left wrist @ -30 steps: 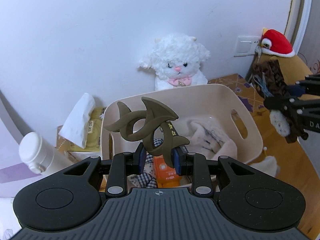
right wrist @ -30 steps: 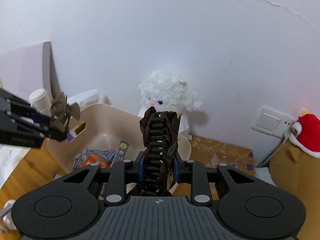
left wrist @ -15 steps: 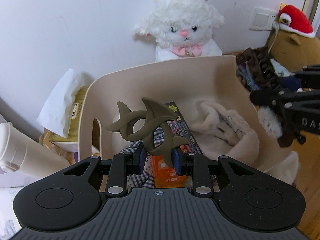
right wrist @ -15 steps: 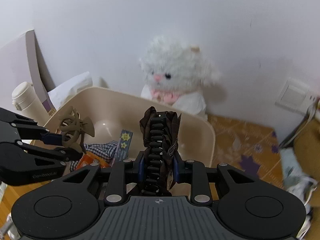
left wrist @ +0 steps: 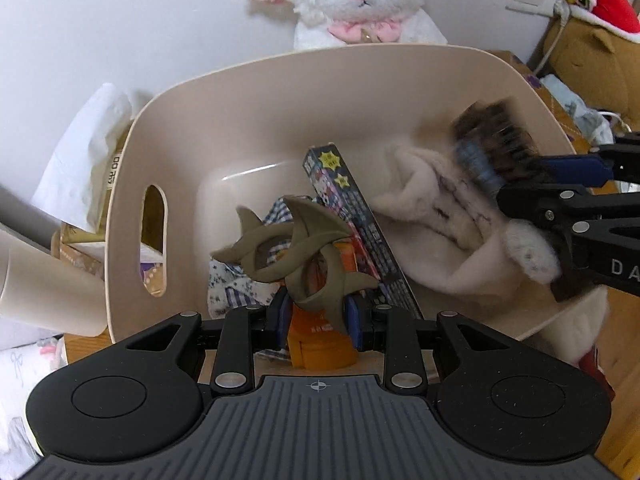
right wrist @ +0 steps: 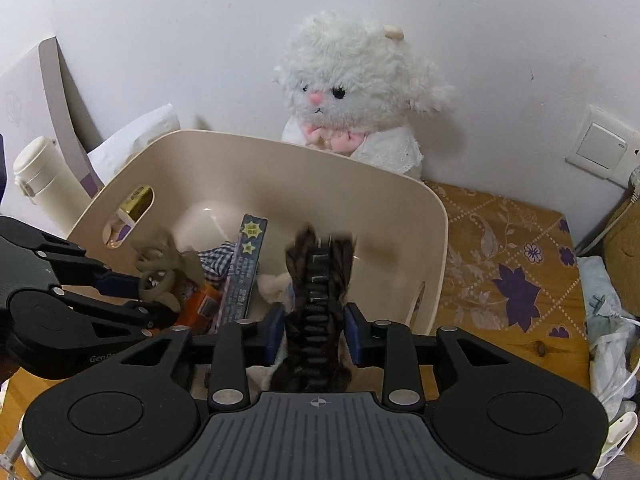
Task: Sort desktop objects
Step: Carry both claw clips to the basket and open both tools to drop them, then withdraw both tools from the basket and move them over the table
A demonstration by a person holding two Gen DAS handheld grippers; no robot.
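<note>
My left gripper [left wrist: 318, 314] is shut on an olive-brown hair claw clip [left wrist: 296, 258] and holds it over the beige basket [left wrist: 168, 112]. It also shows in the right wrist view [right wrist: 160, 268]. My right gripper [right wrist: 314, 334] holds a dark brown ruffled hair clip [right wrist: 318, 280] between pads that stand slightly apart from it, above the basket's right side [right wrist: 436, 240]. The brown clip is motion-blurred in both views [left wrist: 496, 136]. Inside the basket lie a dark starred box [left wrist: 352, 208], an orange item [left wrist: 320, 344], checked cloth and a cream fluffy cloth [left wrist: 432, 232].
A white plush lamb [right wrist: 352, 84] sits behind the basket against the wall. A tissue pack [left wrist: 84, 160] and a cream bottle [right wrist: 44, 184] stand left of the basket. A brown plush with a red hat [left wrist: 596, 28] and a wall switch [right wrist: 600, 148] are at right.
Both grippers have moved forward and down over the basket with their clips. The brown clip now looks blurred and looser between the right pads.
</note>
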